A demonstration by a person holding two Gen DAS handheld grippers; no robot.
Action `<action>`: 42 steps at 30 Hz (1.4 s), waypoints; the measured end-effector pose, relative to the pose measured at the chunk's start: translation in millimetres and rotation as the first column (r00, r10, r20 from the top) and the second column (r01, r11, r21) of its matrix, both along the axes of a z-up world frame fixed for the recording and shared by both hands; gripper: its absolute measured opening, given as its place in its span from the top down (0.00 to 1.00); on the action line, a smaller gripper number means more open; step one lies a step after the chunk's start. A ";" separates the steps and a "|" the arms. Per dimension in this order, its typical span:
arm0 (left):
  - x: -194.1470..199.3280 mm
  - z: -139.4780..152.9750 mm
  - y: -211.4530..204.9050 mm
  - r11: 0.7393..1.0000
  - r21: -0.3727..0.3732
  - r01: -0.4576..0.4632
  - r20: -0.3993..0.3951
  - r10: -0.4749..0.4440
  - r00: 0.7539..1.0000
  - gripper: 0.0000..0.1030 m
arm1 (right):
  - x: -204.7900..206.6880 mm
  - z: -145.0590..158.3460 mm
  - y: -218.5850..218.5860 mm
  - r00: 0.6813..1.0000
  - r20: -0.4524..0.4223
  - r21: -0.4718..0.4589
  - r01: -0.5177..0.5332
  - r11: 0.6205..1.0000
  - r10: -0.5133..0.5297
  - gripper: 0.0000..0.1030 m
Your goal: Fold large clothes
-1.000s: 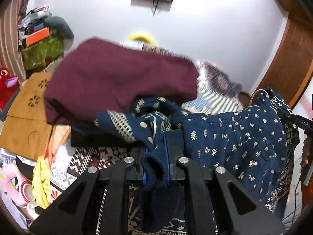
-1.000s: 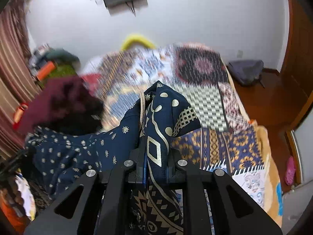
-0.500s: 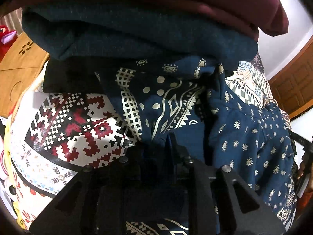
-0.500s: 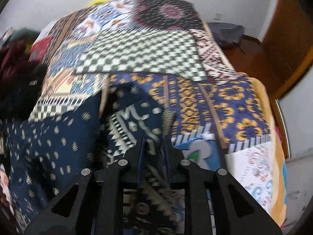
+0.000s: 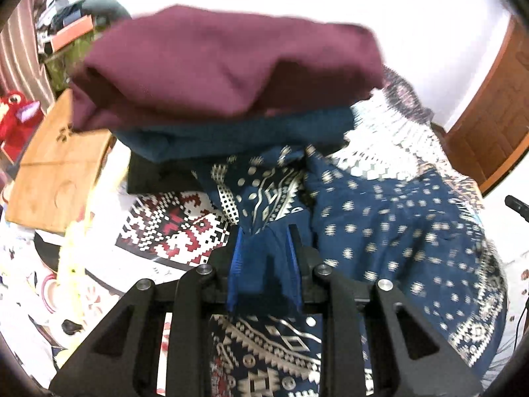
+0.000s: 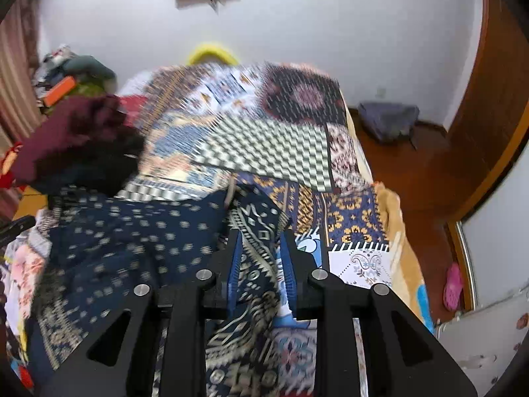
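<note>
The patchwork bedspread of printed squares (image 6: 264, 145) fills the ground ahead of both tongs. On it, spread between the two tools, lies the large navy cotton garment with small cream motifs and a geometric border (image 5: 396, 231). In the right wrist view it stretches away to the left of the tongs. Beyond the left tongs (image 5: 264, 251) stands a stack of folded clothes, a maroon piece (image 5: 224, 66) on top and a dark teal one (image 5: 238, 132) beneath, touching the garment's far edge.

Both tongs have just been opening. In the left pair a bunched navy fold sits between the blue pads (image 5: 235, 264), which appear to stand off it: released. In the right tongs (image 6: 261, 258) the bordered hem (image 6: 254, 231) hangs loosely between parted pads: also released.

Handling, as judged: the cloth is light, thin and limp. It will sag and crease rather than hold a line, and it may slip from a shallow pinch. The double-thick bordered hem at the corners probably offers the firmest hold. One tool should take each corner, with the cloth kept taut between them.
</note>
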State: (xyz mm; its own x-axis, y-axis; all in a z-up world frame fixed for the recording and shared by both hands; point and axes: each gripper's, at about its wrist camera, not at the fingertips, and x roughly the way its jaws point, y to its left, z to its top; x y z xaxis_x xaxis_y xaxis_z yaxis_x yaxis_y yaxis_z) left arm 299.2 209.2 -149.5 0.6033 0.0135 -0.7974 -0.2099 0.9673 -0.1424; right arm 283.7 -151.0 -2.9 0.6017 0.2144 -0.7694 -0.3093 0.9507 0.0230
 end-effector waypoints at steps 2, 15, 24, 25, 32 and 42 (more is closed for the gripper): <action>-11.3 15.5 -4.7 1.000 0.009 0.013 0.029 -0.013 0.999 0.76 | -13.7 11.9 0.2 0.999 0.036 0.014 -0.015 1.000 0.015 0.68; -99.5 67.0 -34.0 0.991 0.069 0.118 0.100 -0.125 0.987 0.22 | -103.4 31.0 -2.5 0.984 0.143 -0.040 -0.098 0.994 0.103 0.19; -142.2 26.8 -27.2 0.994 -0.037 0.102 -0.004 -0.102 0.995 0.13 | -128.6 -18.1 -27.1 0.999 -0.014 0.002 -0.052 0.999 0.052 0.19; -144.8 16.8 -24.4 0.994 -0.053 0.093 -0.034 -0.095 0.995 0.13 | -130.5 -23.3 -29.9 0.998 -0.033 0.009 -0.046 0.999 0.046 0.19; -162.1 -35.0 -5.2 0.971 -0.239 0.026 -0.164 -0.066 0.984 0.13 | -139.3 -61.0 -54.9 0.983 -0.181 0.092 0.028 0.995 -0.011 0.19; -171.4 -63.7 -20.3 0.933 -0.355 0.062 -0.219 -0.148 0.964 0.13 | -145.6 -97.4 -57.2 0.951 -0.309 0.262 0.083 0.961 0.002 0.27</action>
